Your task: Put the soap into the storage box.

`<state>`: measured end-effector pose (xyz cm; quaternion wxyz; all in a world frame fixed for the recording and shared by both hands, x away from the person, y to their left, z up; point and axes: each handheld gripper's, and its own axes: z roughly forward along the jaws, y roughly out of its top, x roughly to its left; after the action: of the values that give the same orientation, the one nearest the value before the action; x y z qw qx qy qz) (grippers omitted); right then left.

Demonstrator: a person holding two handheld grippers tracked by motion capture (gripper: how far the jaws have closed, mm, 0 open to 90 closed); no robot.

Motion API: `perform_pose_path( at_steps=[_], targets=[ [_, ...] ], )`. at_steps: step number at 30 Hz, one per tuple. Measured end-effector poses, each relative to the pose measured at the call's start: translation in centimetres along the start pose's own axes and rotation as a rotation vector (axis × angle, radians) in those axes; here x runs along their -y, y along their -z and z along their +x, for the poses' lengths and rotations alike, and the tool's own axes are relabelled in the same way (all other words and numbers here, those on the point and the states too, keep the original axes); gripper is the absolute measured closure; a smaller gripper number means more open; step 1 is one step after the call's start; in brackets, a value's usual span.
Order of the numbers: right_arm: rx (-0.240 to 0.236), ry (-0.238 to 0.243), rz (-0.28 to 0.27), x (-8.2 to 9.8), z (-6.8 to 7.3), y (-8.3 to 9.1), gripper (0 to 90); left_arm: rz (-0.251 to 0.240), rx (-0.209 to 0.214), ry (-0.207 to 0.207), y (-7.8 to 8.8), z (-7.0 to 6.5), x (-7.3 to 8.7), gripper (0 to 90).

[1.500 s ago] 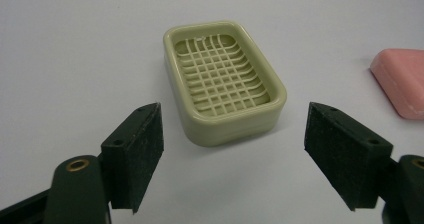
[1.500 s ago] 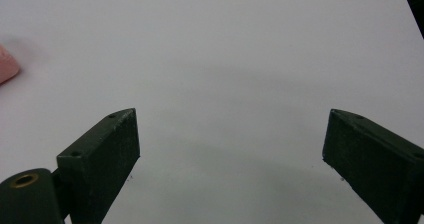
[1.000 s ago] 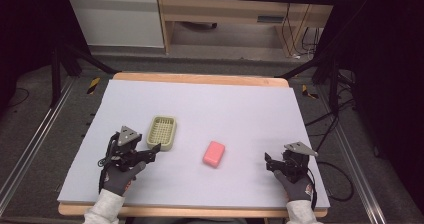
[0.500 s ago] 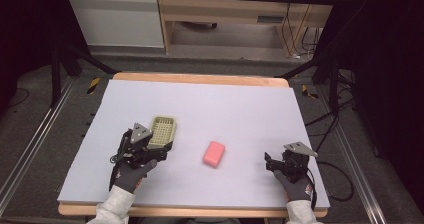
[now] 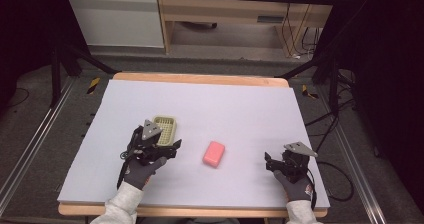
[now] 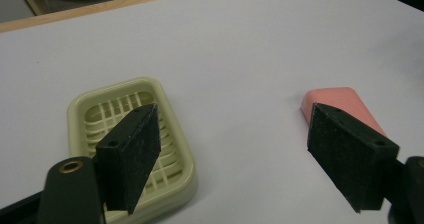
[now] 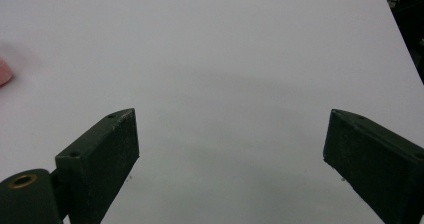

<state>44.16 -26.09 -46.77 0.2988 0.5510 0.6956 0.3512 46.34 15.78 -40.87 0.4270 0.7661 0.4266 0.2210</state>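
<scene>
The left gripper (image 5: 167, 150) is just beside the tray (image 5: 165, 129), at its near edge. Its jaws stand wide apart and have just been opening, with nothing between them. A grey-gloved left hand (image 5: 142, 165) holds it, and a pale sleeve runs back from the wrist. The right gripper (image 5: 270, 163) is well apart from the tray, far off to the right. Its jaws stand wide too, with nothing between them. The right hand (image 5: 295, 181) wears a grey glove.

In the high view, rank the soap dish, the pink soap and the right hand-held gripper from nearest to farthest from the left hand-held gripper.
1. Soap dish, just beyond the left hand-held gripper.
2. Pink soap, mid-table.
3. Right hand-held gripper, far right.
</scene>
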Motion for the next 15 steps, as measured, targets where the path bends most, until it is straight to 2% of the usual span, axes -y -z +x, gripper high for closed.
perform_pose_path(
  at_steps=[10, 15],
  targets=[
    [0.001, 0.001, 0.001, 0.0, 0.0, 0.0, 7.9, 0.008, 0.026, -0.012, -1.6, -1.8, -0.9, 20.1],
    [-0.003, 0.0, -0.003, 0.0, 0.1, 0.0, 8.0, 0.017, 0.026, -0.031, -2.0, -2.4, -1.1, 19.6]
  ],
)
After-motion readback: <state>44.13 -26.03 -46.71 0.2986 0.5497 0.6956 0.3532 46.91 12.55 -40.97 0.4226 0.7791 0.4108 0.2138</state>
